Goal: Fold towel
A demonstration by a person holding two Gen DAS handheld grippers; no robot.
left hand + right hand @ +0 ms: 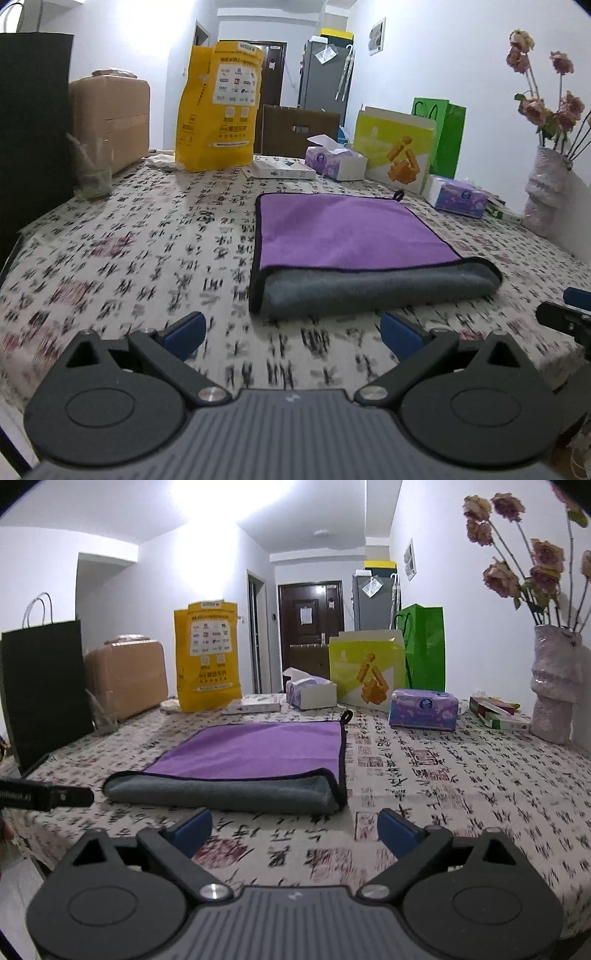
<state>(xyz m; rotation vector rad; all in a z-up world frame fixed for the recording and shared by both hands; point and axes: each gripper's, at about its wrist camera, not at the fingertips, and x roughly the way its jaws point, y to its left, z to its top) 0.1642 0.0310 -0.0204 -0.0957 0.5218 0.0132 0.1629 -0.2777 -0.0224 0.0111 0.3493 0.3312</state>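
Note:
A purple towel with a grey underside lies folded over on the patterned tablecloth, its grey fold edge nearest me. It also shows in the right wrist view. My left gripper is open and empty, a little short of the towel's near left corner. My right gripper is open and empty, just short of the towel's near right corner. The right gripper's tip shows at the right edge of the left wrist view. The left gripper's tip shows at the left edge of the right wrist view.
Along the far side of the table stand a yellow bag, a brown box, tissue packs, a yellow-green box and a green bag. A vase of flowers stands right; a black bag and a glass left.

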